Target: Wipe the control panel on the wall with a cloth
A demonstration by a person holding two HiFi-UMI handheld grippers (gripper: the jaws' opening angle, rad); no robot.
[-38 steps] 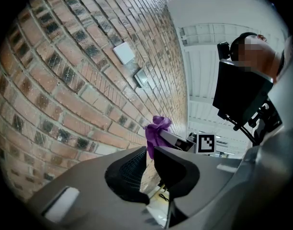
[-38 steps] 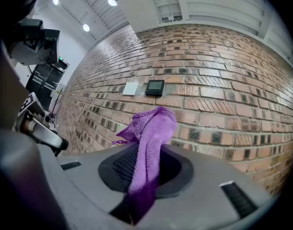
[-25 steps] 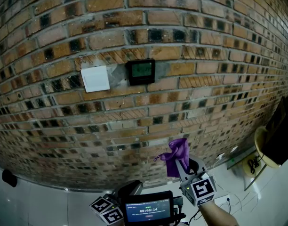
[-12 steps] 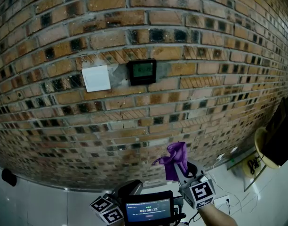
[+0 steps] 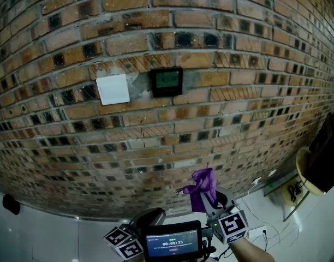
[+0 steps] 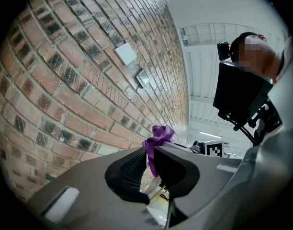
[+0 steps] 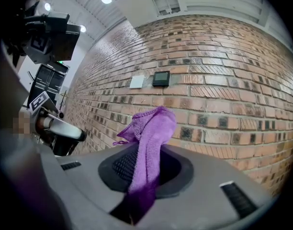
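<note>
Well, in the head view you held the purple cloth (image 5: 202, 187) low down in your right gripper (image 5: 212, 202); the control panel (image 5: 166, 81) sat high up on the brick wall (image 5: 249, 119), just beside a white plate (image 5: 113, 89); the cloth was well below the panel and not touching it; your left gripper (image 5: 149, 219) was low too, by the little screen (image 5: 172, 244).

In the left gripper view, the jaws stood a bit apart with nothing in them; the cloth (image 6: 158, 137) showed past them, and the panel (image 6: 142, 78) was far up the wall.

In the right gripper view, the jaws were shut tight on the cloth (image 7: 150, 143), which stuck up out of them; the panel (image 7: 161, 78) was well ahead.

I think no wiping was done yet; you had the cloth ready; all the lifting, reaching and rubbing was left.
</note>
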